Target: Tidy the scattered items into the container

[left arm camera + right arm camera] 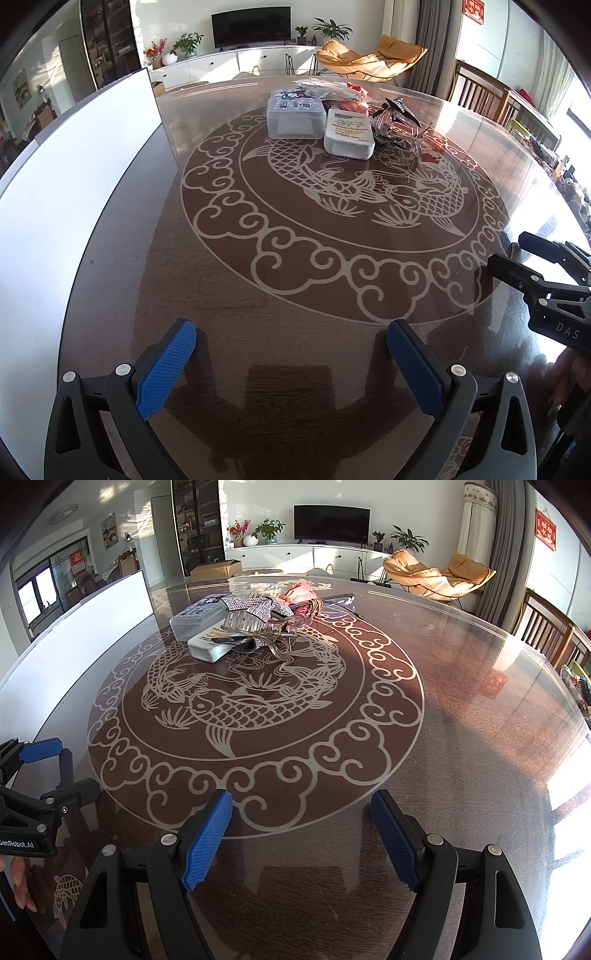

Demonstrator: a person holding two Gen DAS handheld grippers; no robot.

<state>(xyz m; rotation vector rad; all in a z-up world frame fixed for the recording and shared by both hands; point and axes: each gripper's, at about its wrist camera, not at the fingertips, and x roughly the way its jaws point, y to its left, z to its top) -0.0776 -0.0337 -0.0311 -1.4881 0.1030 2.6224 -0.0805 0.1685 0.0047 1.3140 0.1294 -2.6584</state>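
A heap of small items lies at the far middle of the round table: a clear plastic box (295,114) (192,622), a white bottle with an orange label (349,134) (210,646), rhinestone hair clips (255,609) (397,122) and red and clear packets (301,592). A tall white container wall (74,184) (110,602) stands along the left. My left gripper (291,326) (62,771) hovers open over the near table, empty. My right gripper (301,797) (511,253) is open beside it, also empty. Both are well short of the heap.
The dark glass-topped table (295,266) bears a fish and cloud pattern. Wooden chairs (546,627) stand at its right edge, with clutter beyond them. Tan lounge chairs (369,61) and a TV cabinet sit past the far edge. A hand (20,884) holds the left gripper's grip.
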